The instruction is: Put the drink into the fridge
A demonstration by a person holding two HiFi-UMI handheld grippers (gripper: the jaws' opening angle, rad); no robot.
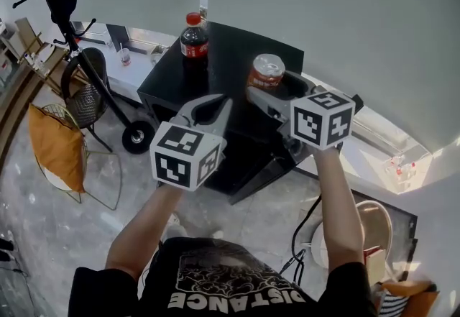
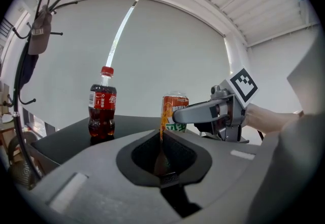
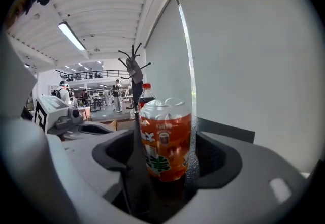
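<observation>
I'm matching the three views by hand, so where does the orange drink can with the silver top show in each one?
Head view: the orange drink can is upper centre-right, on the black top.
Left gripper view: the can is at centre, right of the bottle.
Right gripper view: the can is at centre, large and close.
Shared landmark: the red-capped cola bottle, which is in all three views.

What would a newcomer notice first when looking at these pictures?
First the orange can on the black cabinet, standing between the wide-open jaws of the right gripper. Next, the cola bottle with its red cap, upright further back on the left of the same top. The left gripper, shut and empty, hangs nearer the person.
</observation>
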